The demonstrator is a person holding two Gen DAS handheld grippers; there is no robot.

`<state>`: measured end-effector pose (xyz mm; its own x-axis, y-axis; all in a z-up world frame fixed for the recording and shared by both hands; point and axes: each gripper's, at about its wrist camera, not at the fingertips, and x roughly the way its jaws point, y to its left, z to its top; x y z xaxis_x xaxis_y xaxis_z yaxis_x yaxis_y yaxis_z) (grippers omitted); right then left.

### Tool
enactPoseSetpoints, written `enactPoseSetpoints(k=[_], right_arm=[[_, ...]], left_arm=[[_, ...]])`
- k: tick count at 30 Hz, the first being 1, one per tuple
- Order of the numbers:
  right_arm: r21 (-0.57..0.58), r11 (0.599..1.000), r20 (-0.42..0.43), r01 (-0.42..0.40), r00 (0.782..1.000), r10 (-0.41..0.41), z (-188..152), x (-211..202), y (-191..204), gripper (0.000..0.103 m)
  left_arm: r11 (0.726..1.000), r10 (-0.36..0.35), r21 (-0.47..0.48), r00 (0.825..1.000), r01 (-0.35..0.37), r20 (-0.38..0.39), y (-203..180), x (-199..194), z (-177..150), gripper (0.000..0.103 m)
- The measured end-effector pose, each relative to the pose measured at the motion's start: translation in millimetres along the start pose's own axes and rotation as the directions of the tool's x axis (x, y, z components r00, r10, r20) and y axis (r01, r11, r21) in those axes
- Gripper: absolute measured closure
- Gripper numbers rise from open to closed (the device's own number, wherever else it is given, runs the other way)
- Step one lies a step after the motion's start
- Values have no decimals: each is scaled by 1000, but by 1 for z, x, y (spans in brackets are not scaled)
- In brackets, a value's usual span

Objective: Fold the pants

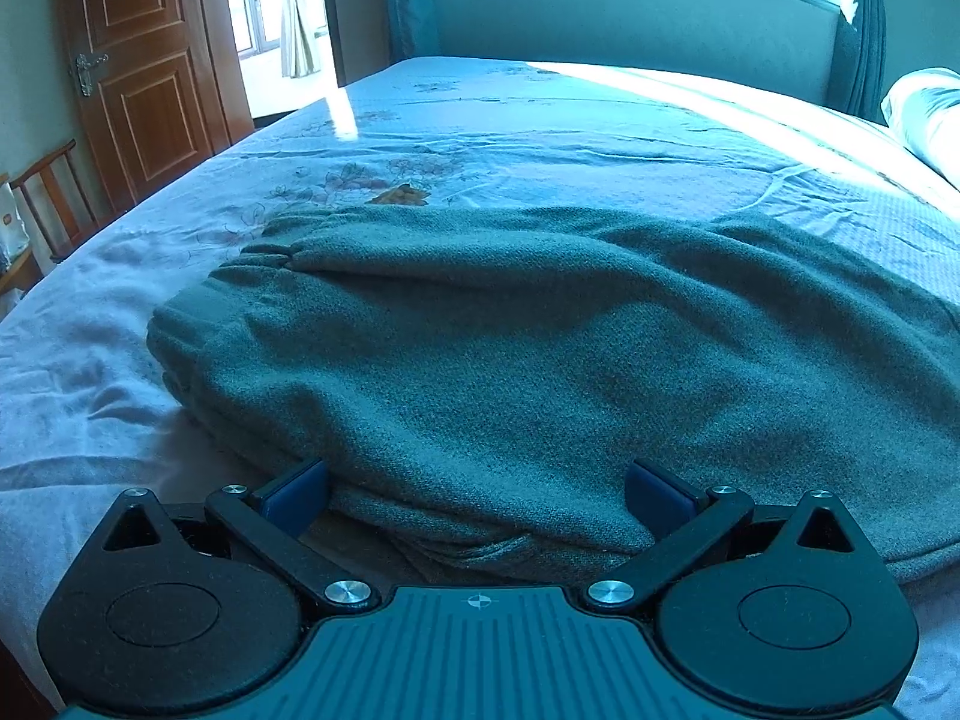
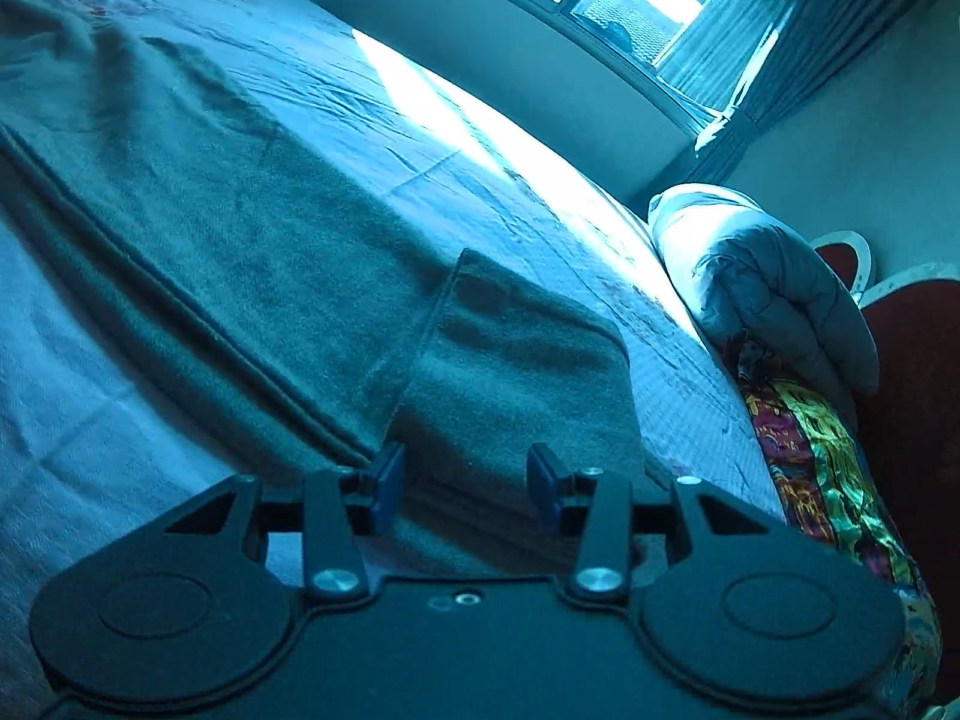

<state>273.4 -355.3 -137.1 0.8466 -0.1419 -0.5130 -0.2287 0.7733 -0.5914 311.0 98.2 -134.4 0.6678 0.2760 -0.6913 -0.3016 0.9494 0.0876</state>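
Note:
Dark green knit pants (image 1: 510,360) lie on the bed, elastic waistband at the left. My left gripper (image 1: 477,495) is open, its blue pads on either side of the near edge of the pants at the waist end. In the right wrist view the pants (image 2: 210,210) stretch away to the upper left, and a leg end (image 2: 516,354) lies folded over in front. My right gripper (image 2: 462,486) is open, with the leg-end cloth between its blue pads.
The bed sheet (image 1: 540,120) is pale blue with a flower print. A wooden door (image 1: 144,60) and chair (image 1: 54,204) stand at the left. A rolled quilt (image 2: 768,288) and a colourful cloth (image 2: 828,480) lie by the bed's right side. A window (image 2: 660,0) is beyond.

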Motion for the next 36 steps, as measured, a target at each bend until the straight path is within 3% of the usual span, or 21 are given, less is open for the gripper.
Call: enactPoseSetpoints(k=[2,5,10,11,12,14,16,18,21,24,26,27,28,30,33,36], right_arm=[[-3,999,5,-45,999,45,3,-6,-6,69],[-25,999,-46,-41,998,40,-1,-3,-10,70],[-36,999,-36,-23,999,22,-2,11,-8,70],[-45,999,-25,-22,999,20,0,12,-7,74],[-5,999,-23,-47,999,47,3,14,-10,97],[144,987,-20,-75,997,79,7,17,-27,103],[273,961,58,-46,998,32,10,1,-48,103],[419,907,137,-47,990,-12,10,-21,-78,103],[634,768,241,-89,967,-87,-2,-54,-137,103],[844,534,149,-51,978,-143,-54,-49,-196,103],[932,361,33,-2,996,-80,-109,-21,-217,103],[955,296,-7,15,1000,-28,-133,-6,-220,103],[967,255,-17,11,1000,20,-150,5,-219,103],[976,219,-12,-1,998,56,-170,14,-208,103],[982,189,-3,-6,999,49,-174,18,-201,103],[978,207,32,-29,999,-8,-167,12,-203,103]], left_arm=[[1000,-3,-1,1000,3,3,0,0,-1,0],[1000,-3,-5,1000,3,8,0,1,-2,0],[1000,11,0,1000,-11,12,-3,0,-3,0],[1000,9,-2,1000,-9,10,-2,0,-3,0],[1000,7,-2,1000,-7,8,-2,0,-3,0],[1000,2,1,1000,-2,5,-1,0,-2,0],[1000,-2,2,1000,2,4,0,0,-2,0],[1000,-5,5,1000,5,6,0,0,-2,0],[1000,-5,7,1000,5,5,0,1,-2,0],[1000,-13,12,1000,13,0,1,1,-1,0],[1000,-21,20,1000,21,-4,2,1,0,0],[999,-25,26,1000,25,-4,2,1,1,0],[999,-29,33,1000,29,-5,2,1,1,0],[998,-37,51,999,37,-10,2,2,3,0],[995,-51,84,998,53,-34,3,4,9,0],[990,-68,116,996,74,-54,4,4,13,0]])
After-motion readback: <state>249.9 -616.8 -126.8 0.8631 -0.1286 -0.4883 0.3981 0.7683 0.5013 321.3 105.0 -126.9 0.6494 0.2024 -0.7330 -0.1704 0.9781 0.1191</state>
